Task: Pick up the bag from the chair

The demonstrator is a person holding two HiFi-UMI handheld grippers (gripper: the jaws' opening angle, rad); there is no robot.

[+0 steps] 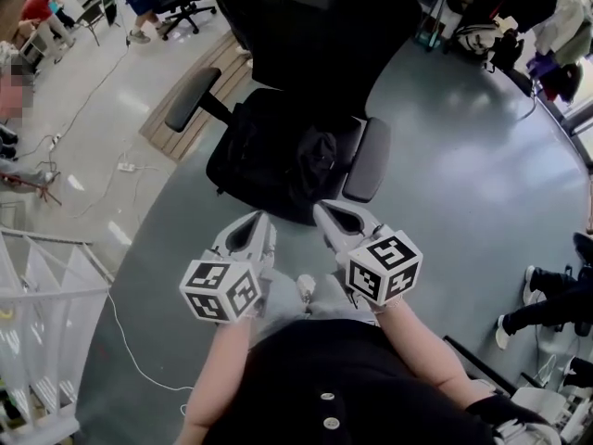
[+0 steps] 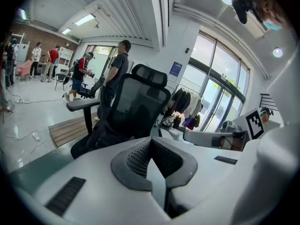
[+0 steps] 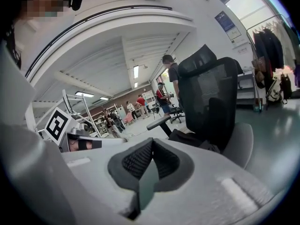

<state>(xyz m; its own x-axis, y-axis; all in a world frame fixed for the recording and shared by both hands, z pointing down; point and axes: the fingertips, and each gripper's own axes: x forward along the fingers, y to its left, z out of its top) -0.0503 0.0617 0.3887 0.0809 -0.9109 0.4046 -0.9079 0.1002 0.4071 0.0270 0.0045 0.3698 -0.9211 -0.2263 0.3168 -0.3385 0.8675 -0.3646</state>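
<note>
A black bag [image 1: 311, 158] lies slumped on the seat of a black office chair [image 1: 278, 26], which faces me. In the left gripper view the bag [image 2: 100, 133] is a dark heap below the mesh backrest [image 2: 136, 107]. In the right gripper view the bag [image 3: 193, 140] shows beside the grey armrest [image 3: 238, 143]. My left gripper [image 1: 262, 219] is shut and empty, just short of the seat's front edge. My right gripper [image 1: 321, 209] is beside it, also shut and empty, its tip close to the seat front. The pads meet in both gripper views [image 2: 151, 140] [image 3: 152, 141].
A slatted wooden board [image 1: 199, 100] lies on the floor left of the chair, with a power strip [image 1: 126, 167] and cables beyond. A white rack [image 1: 46, 295] stands at the left. Someone's feet [image 1: 542, 309] are at the right. People stand far behind the chair [image 2: 115, 74].
</note>
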